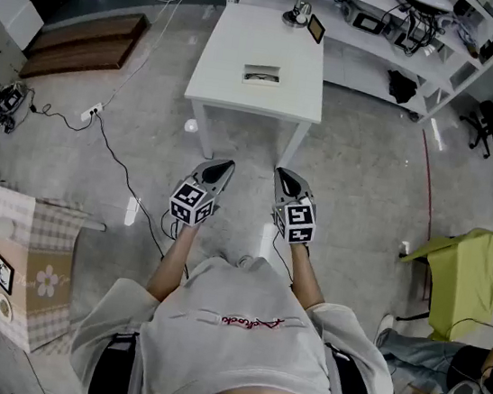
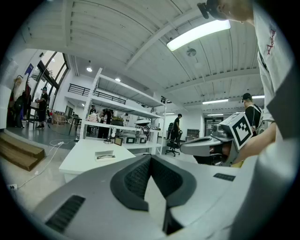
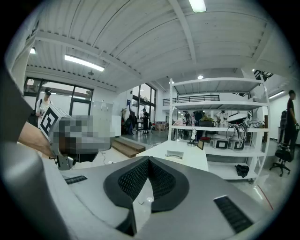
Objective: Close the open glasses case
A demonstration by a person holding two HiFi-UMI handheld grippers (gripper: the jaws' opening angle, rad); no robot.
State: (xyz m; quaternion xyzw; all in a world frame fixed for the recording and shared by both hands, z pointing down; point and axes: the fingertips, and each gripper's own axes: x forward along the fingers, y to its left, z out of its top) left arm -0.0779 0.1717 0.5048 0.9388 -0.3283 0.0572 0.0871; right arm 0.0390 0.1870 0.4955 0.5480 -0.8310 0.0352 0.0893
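The open glasses case lies on the white table, with glasses showing inside it. It appears small and far off as the case in the left gripper view and the case in the right gripper view. My left gripper and right gripper hang side by side over the floor, short of the table's near edge, both pointing at it. The left gripper's jaws meet at the tip with nothing between them. The right gripper's jaws are likewise shut and hold nothing.
A small lamp and a dark frame stand at the table's far end. White shelving runs behind it. A cable and power strip lie on the floor at left, near wooden steps. A checked box and a yellow-green chair flank me.
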